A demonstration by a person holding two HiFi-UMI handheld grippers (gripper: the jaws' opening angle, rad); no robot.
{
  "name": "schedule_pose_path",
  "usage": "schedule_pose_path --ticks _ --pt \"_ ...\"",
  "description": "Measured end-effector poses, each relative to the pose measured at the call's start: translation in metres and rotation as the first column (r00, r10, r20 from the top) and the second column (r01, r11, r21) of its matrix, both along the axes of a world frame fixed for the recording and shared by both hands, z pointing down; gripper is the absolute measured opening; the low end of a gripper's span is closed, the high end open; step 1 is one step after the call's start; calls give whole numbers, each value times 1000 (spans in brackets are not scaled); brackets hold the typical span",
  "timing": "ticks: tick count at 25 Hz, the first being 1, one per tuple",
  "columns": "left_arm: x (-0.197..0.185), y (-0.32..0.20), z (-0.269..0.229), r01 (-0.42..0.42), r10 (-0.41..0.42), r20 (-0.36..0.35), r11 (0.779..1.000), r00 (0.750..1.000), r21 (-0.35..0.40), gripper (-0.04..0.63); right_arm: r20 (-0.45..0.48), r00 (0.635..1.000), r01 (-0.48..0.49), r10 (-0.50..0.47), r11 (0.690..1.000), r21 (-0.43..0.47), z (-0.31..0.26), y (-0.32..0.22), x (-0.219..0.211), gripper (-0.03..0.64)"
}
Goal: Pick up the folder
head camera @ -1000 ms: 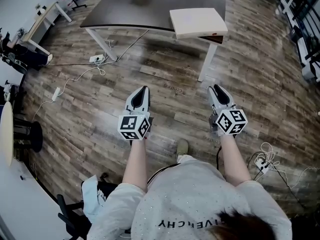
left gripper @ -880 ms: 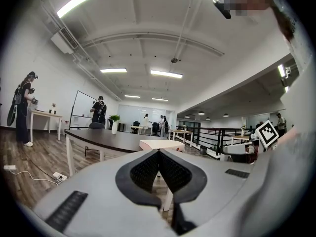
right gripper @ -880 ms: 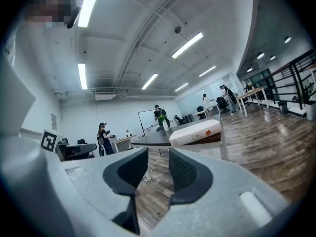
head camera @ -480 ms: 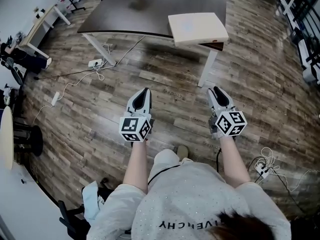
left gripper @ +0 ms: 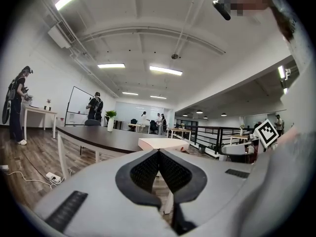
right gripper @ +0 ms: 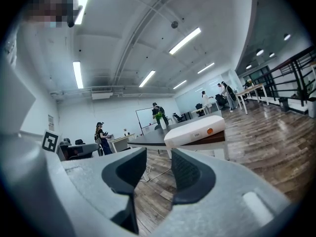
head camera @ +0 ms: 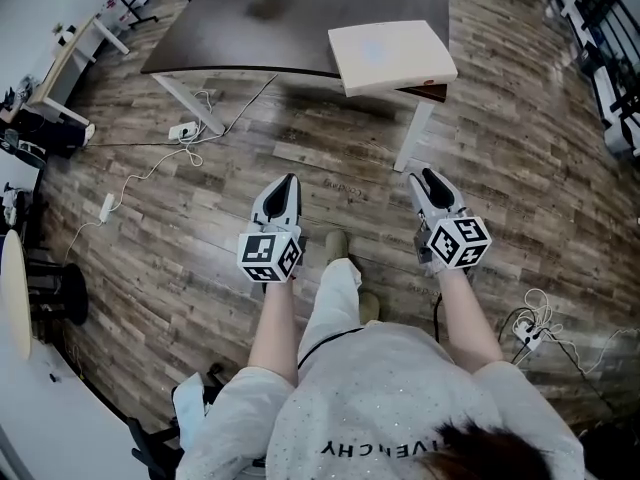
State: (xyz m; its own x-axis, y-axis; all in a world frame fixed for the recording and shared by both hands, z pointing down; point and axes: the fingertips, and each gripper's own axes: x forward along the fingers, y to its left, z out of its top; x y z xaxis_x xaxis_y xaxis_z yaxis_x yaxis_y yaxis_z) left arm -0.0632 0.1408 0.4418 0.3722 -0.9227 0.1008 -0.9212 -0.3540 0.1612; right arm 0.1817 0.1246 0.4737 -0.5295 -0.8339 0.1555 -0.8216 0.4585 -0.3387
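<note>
I stood on the wooden floor (head camera: pixel 520 158) with my left tongs (head camera: pixel 288 180) and right tongs (head camera: pixel 425 175) held out side by side, both pointing nearly level toward the bench (head camera: pixel 300 18). The folder (head camera: pixel 392 56), thick and white, lay flat at the bench's near right corner, above a white leg (head camera: pixel 412 138). Its near edge seemed to hang slightly past the rim, though the steep head view made that hard to judge.

Both tongs were well apart from the folder and touched nothing. In the left gripper view the left tongs (left gripper: pixel 159 154) had their ribbed pads pressed together, with nothing between them. In the right gripper view the right tongs (right gripper: pixel 159 157) stood apart and were opening, only floor showing through the gap. The folder (right gripper: pixel 195 131) showed beyond them with an orange dot on its edge.

Cables (head camera: pixel 150 163) trailed over the floor to my left.
</note>
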Motion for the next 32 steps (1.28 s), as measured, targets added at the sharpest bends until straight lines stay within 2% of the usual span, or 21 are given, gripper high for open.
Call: schedule_pose_path --ticks 6,21,32 --pt "-1 -61 3 -34 34 -25 999 999 7 -2 -24 1000 -18 17 999 -28 5 -49 -4 156" --pt "-22 -200 38 -100 100 -18 995 995 -18 -2 29 998 -49 53 991 -126 50 -170 -47 167" --pt "-11 -272 71 -207 205 -24 976 978 -62 -2 78 991 -90 106 978 -189 79 -233 -69 186"
